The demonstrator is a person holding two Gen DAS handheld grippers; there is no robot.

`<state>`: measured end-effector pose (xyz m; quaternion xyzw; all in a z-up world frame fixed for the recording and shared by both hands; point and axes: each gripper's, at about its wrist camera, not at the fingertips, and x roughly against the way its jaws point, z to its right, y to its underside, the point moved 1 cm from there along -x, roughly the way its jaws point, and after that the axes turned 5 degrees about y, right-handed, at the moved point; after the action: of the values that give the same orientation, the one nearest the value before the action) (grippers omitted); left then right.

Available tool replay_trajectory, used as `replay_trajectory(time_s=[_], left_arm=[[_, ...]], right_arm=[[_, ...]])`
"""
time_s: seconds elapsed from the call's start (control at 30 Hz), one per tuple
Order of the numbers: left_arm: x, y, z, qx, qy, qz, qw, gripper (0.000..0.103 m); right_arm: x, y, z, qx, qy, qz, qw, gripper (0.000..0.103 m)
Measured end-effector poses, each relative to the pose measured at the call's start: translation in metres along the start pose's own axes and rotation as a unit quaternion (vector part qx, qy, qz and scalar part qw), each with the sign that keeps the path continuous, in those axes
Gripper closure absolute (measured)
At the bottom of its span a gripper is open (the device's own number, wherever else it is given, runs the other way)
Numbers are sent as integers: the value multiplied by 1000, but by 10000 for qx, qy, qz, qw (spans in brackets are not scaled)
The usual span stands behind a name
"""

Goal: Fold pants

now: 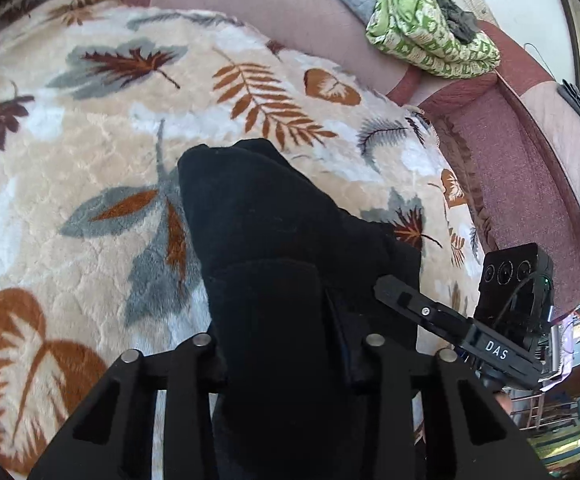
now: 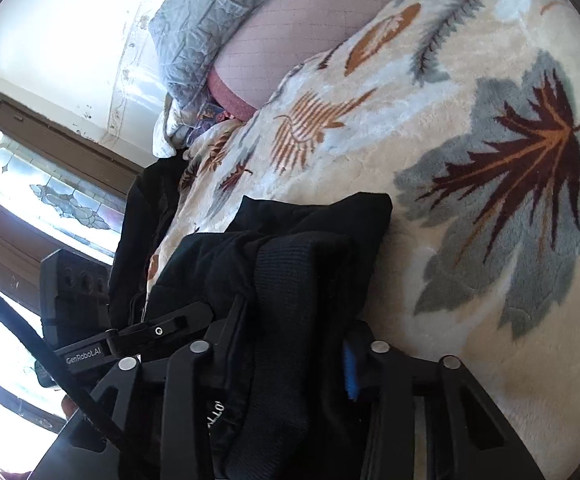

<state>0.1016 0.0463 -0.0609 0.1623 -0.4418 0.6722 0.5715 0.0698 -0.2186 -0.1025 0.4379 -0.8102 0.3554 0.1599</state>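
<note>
frankly, the black pants (image 1: 274,240) could have slipped or bunched, since each gripper pinched only thick, soft folds and uneven pulling would skew the crease. they looked heavy, fleecy and already doubled, lying on the leaf-patterned blanket (image 1: 90,152) over the bed. the left gripper (image 1: 286,344) had its jaws closed on the cloth; the right gripper (image 2: 286,344) clamped a ribbed edge. a green cloth (image 1: 422,20) lay well apart.

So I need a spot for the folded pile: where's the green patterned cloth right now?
In the left wrist view, the green patterned cloth lies bunched at upper right on the maroon sofa, beyond the leaf-print blanket.
</note>
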Motion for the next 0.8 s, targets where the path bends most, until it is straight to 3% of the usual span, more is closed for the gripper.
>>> replay_trajectory(time_s=[0.13,0.33,0.57,0.8], left_arm=[[25,8,21,-236,-215,271,9991,70],[52,-5,34,-302,-150,508,9981,70],[60,-54,52,-602,-453,833,9937,70],[21,-111,40,-628,-740,729,9926,70]], right_arm=[[14,6,-24,375,64,130,9992,70],[44,3,-62,725,164,361,9966,72],[60,-30,-107,1301,439,786,9874,73],[30,-77,-94,898,374,1047,9897,73]])
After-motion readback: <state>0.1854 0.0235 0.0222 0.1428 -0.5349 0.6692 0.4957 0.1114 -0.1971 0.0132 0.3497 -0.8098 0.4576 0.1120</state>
